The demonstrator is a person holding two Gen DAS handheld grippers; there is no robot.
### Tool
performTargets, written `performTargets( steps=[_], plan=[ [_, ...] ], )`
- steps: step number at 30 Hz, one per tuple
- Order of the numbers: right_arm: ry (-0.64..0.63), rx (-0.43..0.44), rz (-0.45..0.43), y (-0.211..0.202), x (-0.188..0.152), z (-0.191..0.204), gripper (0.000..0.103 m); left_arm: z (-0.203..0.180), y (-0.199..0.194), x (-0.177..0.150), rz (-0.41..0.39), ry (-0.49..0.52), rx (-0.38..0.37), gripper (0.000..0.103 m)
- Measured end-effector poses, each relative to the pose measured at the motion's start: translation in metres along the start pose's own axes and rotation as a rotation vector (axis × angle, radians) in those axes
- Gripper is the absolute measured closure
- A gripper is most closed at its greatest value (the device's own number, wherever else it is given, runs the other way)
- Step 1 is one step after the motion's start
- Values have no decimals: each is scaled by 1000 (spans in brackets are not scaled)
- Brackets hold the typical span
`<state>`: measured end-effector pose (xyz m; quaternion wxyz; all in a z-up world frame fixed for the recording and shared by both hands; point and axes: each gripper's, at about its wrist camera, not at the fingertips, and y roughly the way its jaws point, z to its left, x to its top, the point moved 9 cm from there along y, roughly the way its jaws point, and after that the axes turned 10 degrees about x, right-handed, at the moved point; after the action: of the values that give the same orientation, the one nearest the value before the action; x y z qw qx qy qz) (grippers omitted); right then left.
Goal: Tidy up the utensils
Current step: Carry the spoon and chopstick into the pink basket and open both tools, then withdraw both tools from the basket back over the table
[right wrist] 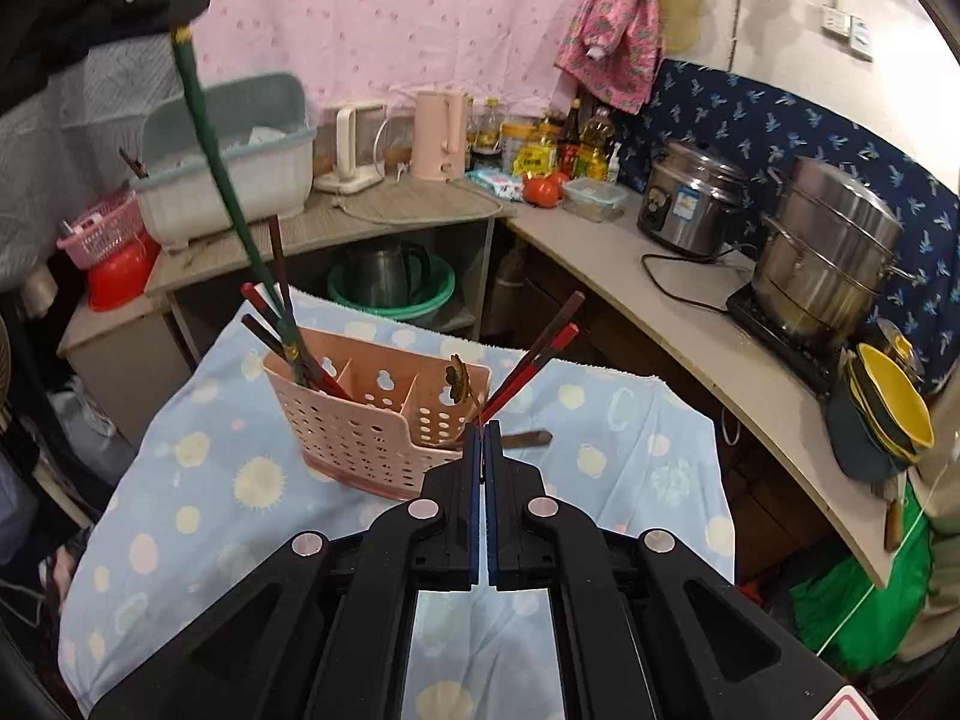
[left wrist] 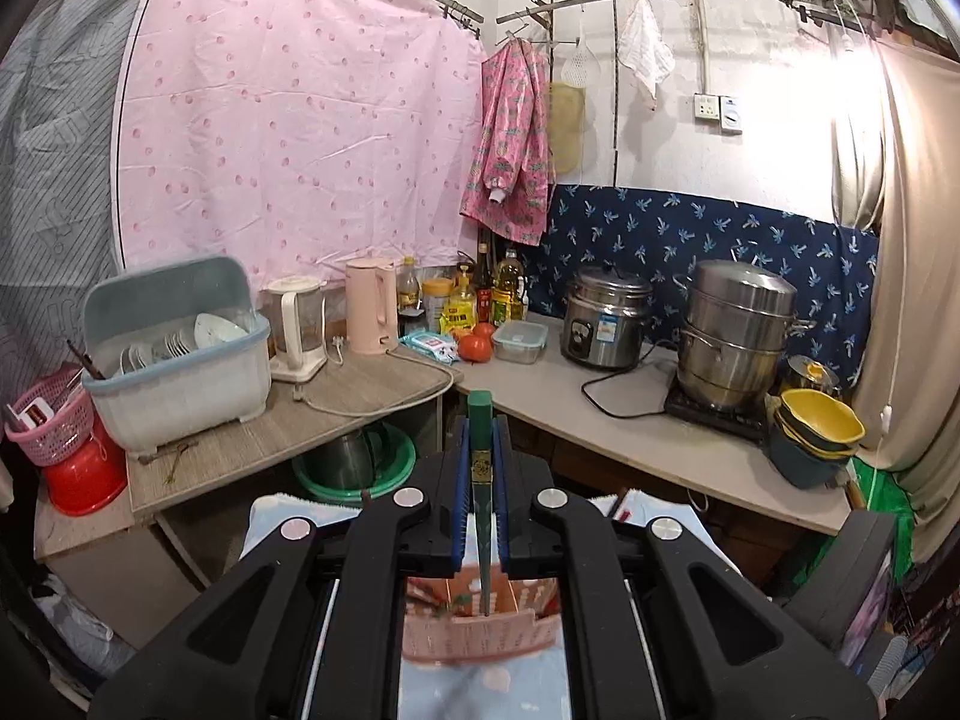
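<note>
Chopstick duty: left hand-held gripper (left wrist: 480,468) clenched on green chopstick (right wrist: 210,138), tip dipped into left compartment of pink caddy (right wrist: 372,414) beside red ones, held high probably for clean drop. Right hand-held gripper (right wrist: 483,438) pinched closed, empty far as I can see, near caddy's right end.

Left gripper (left wrist: 481,480): fingers (left wrist: 461,474) pressed against a green chopstick (left wrist: 480,450), held upright.
Chopstick tip: down inside a pink perforated holder (left wrist: 474,618).
Holder: on a blue patterned cloth (left wrist: 480,684).
Background desk (left wrist: 600,432): rice cooker (left wrist: 606,318), steel steamer (left wrist: 735,336), dish rack (left wrist: 180,354).
</note>
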<state>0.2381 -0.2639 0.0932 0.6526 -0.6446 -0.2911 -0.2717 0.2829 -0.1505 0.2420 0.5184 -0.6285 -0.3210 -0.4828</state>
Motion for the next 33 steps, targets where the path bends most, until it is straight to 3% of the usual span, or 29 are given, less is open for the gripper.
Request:
performTargets(
  steps=[4, 11, 16, 20, 33],
  plan=[
    [-5, 8, 79, 30, -1, 0, 101, -3, 29, -1, 25, 5, 14, 96],
    [12, 27, 166, 74, -10, 9, 101, -4, 73, -35, 108, 24, 23, 96],
    [52, 23, 90, 79, -3, 6, 96, 0, 79, -45, 100, 23, 40, 94],
    [66, 25, 15, 70, 4, 8, 95, 5, 79, -47, 96, 18, 57, 76],
    [150, 55, -62, 42, -4, 9, 85, 10, 63, -76, 121, 34, 76, 76]
  ],
)
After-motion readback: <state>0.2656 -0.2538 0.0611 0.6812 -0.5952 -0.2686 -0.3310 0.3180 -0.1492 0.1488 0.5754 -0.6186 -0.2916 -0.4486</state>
